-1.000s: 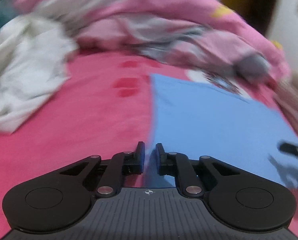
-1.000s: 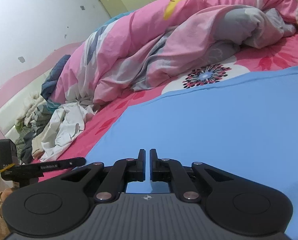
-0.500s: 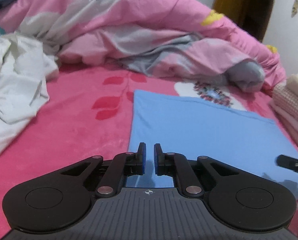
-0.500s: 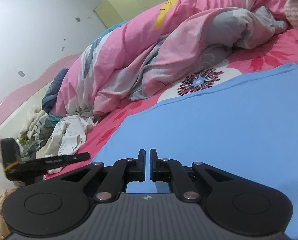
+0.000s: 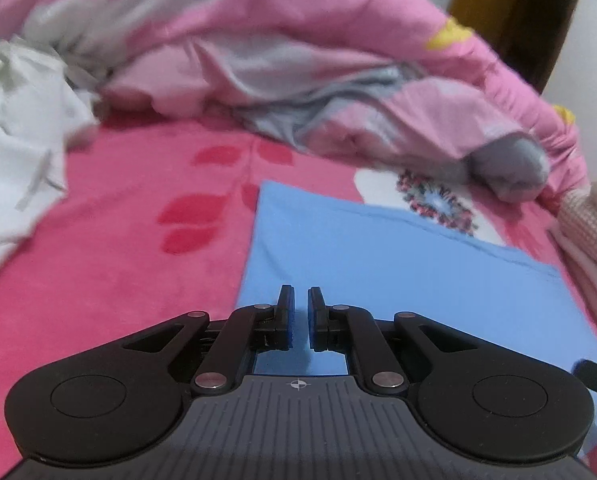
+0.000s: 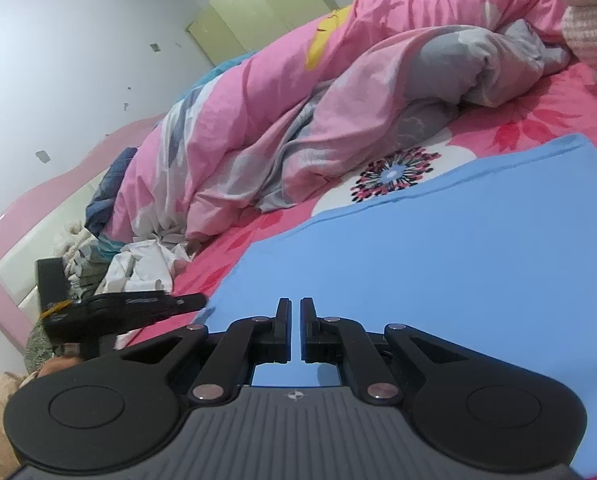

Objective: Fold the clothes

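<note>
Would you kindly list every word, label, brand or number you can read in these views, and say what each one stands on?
No text can be read in either view.
Left claw: a pale printed strip along its finger in the right wrist view, too small and blurred to read.
Right claw: only a small crosshair mark on its grey body, no words.
Blue garment: no print or label showing.

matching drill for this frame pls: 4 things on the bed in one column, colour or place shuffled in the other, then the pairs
Things:
1. garment
2. quilt
3. crumpled cloth
4. flower print

Descriptions:
A. white, at the left edge of the left wrist view
B. blue, spread flat under both grippers
C. on the bedsheet, just past the blue garment's far edge
D. pink and grey, heaped along the far side of the bed

Pairs: 1-B, 2-D, 3-A, 4-C
</note>
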{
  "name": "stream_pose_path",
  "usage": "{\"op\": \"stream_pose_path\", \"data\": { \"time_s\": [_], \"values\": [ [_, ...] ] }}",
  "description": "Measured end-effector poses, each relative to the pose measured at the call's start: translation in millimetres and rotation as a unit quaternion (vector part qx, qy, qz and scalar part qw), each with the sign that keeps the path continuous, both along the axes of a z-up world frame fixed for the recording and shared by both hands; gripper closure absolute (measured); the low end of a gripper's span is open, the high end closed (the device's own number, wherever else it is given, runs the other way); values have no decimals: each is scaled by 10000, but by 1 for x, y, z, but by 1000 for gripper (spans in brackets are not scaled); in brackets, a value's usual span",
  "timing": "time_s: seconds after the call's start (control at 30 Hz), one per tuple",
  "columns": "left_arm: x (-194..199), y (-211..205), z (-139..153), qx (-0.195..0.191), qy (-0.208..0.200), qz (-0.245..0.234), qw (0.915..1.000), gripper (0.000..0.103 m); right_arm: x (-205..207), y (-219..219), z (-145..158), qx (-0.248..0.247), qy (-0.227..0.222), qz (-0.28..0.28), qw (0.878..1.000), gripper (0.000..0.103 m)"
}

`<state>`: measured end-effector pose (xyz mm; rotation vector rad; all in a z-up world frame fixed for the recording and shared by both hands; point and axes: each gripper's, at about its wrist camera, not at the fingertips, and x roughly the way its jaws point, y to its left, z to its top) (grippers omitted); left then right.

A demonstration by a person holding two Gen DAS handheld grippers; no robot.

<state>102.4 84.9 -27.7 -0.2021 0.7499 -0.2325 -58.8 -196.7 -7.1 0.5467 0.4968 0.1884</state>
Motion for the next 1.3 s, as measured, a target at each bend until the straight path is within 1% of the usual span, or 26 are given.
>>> {"op": "stream_pose_path", "data": {
  "time_s": [0.03, 0.07, 0.13, 0.17, 0.23, 0.3, 0.37, 0.47, 0.57, 0.6, 0.7, 0.73, 0.77, 0.8, 0.93, 1.03, 1.13, 1.2, 1.3],
  "values": [
    [3, -3, 0, -16, 6, -21, 10000, 96, 0, -1, 0, 17, 15, -16, 10000, 99],
    [5, 4, -2, -74, 7, 114, 9999, 96, 0, -3, 0, 36, 15, -28, 10000, 99],
    [9, 19, -7, -193, 7, 395, 9990, 98, -2, -5, 0, 65, -7, -42, 10000, 99],
    [9, 27, -4, -304, 22, 535, 9981, 97, -2, -7, 0, 84, -16, -46, 10000, 99],
    [8, 34, 3, -75, -41, 752, 9971, 98, -3, -8, 0, 127, -14, -39, 9999, 99],
    [8, 38, 9, -143, -68, 766, 9969, 99, -3, -8, 1, 143, -23, -24, 9999, 99],
    [11, 36, 18, -286, -142, 687, 9971, 99, -3, -7, 2, 115, -45, -19, 9999, 99],
    [23, 22, 27, -481, -198, 335, 9981, 99, -1, -8, 1, 113, -2, -39, 9999, 99],
    [38, 6, 23, -565, -31, 66, 9984, 99, 0, -10, -1, 108, 38, -57, 9999, 99],
    [46, 5, 17, -522, 60, 70, 9986, 99, 0, -10, -1, 103, 43, -56, 9999, 99],
    [67, 23, 6, -574, 293, 567, 9963, 97, -1, -10, -1, 74, 51, -69, 9999, 99],
    [69, 35, 1, -798, 320, 787, 9932, 97, -1, -11, -2, 69, 56, -79, 9999, 99],
    [68, 45, 0, -890, 329, 996, 9905, 98, -1, -11, -2, 73, 61, -87, 9999, 99],
    [65, 53, 1, -976, 252, 1127, 9885, 98, -1, -12, -2, 83, 60, -86, 9999, 99],
    [37, 71, 20, -942, 135, 1094, 9894, 98, -1, -13, -2, 118, 57, -81, 9999, 99],
    [6, 70, 32, -774, 41, 583, 9953, 96, 0, -11, -4, 84, 83, -91, 9999, 99],
    [-27, 45, 46, -500, 31, -93, 9987, 92, 3, -13, -9, 162, 215, -134, 9995, 99],
    [-49, 28, 51, -352, 36, -499, 9981, 81, 3, -15, -13, 312, 300, -151, 9989, 98],
    [-81, 2, 51, 59, -65, -813, 9967, 71, -2, -16, -17, 509, 427, -148, 9977, 99]
  ]
}}
